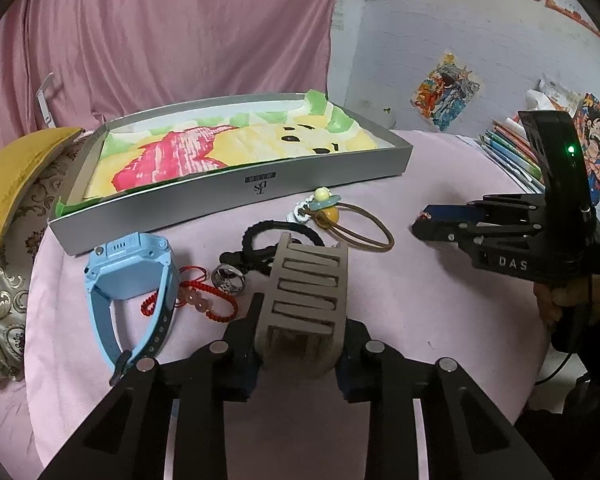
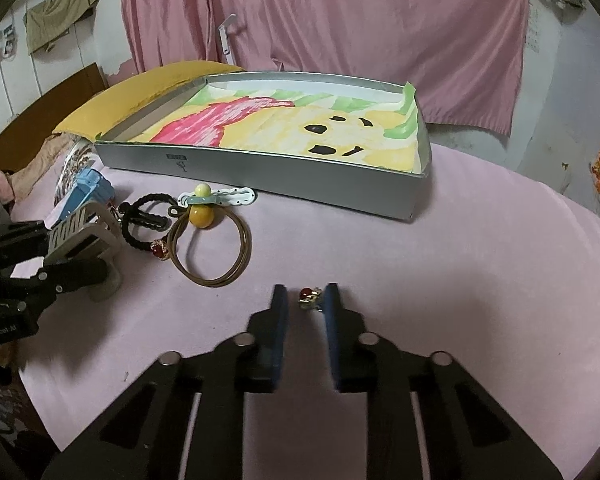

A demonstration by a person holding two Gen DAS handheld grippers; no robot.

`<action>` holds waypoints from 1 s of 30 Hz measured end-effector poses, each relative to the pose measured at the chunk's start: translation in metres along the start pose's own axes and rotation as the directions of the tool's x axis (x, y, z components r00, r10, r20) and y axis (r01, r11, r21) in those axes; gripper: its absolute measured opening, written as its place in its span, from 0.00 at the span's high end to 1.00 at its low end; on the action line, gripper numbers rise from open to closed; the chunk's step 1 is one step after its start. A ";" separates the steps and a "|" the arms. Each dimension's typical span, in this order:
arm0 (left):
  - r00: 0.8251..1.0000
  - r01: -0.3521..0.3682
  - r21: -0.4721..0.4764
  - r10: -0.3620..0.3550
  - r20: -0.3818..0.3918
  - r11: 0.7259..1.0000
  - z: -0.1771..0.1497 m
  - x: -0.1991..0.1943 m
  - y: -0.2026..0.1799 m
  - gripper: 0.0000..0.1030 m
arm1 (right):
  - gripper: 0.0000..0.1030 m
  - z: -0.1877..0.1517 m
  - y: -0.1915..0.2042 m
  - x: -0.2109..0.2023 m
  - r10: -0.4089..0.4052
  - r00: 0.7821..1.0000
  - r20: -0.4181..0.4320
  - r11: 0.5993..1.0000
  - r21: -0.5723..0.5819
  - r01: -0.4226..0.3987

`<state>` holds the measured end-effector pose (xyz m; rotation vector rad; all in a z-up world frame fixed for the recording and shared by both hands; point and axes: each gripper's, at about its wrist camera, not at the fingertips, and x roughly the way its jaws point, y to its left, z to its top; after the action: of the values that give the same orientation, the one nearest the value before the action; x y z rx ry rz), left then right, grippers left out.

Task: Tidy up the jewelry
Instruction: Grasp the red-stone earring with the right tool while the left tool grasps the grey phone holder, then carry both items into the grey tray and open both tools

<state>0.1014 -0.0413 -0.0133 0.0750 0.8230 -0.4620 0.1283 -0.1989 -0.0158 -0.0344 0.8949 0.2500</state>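
Across the pink tablecloth (image 2: pixel 460 248), the silver box (image 1: pixel 324 176) with its bear-print towel lining (image 2: pixel 284 132) sits at the back. Just before it lie the blue smartwatch (image 1: pixel 132 276), brown hair tie (image 2: pixel 212 256), black hair tie (image 2: pixel 144 216), red cord bracelet (image 1: pixel 204 300) and a ring (image 1: pixel 228 278). Left gripper (image 1: pixel 300 344) is clamped on the grey claw hair clip (image 1: pixel 308 292). Right gripper (image 2: pixel 306 300), jaws narrow, brackets a small red-and-gold earring (image 2: pixel 309 296) resting against the right pad; a firm pinch, I cannot tell.
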 end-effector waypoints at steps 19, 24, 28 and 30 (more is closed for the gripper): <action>0.962 -0.020 -0.102 0.048 0.270 0.995 -0.001 -0.043 -0.013 0.74 | 0.90 0.000 0.025 -0.054 0.125 0.941 0.313 0.989 0.031 -0.142; 0.898 -0.109 -0.133 0.155 0.412 0.985 0.021 -0.061 -0.010 0.74 | 0.90 0.016 0.040 -0.067 0.102 0.900 0.425 0.993 0.005 -0.115; 0.867 -0.136 -0.155 0.193 0.459 0.979 0.038 -0.065 0.000 0.74 | 0.90 0.032 0.052 -0.071 0.078 0.870 0.487 0.997 -0.027 -0.074; 0.860 -0.146 -0.164 0.207 0.467 0.976 0.045 -0.063 0.007 0.74 | 0.90 0.044 0.058 -0.071 0.070 0.855 0.513 0.997 -0.045 -0.055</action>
<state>0.0984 -0.0226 0.0623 -0.0786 0.3435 -0.2359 0.1058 -0.1515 0.0711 0.0347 0.3545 0.3144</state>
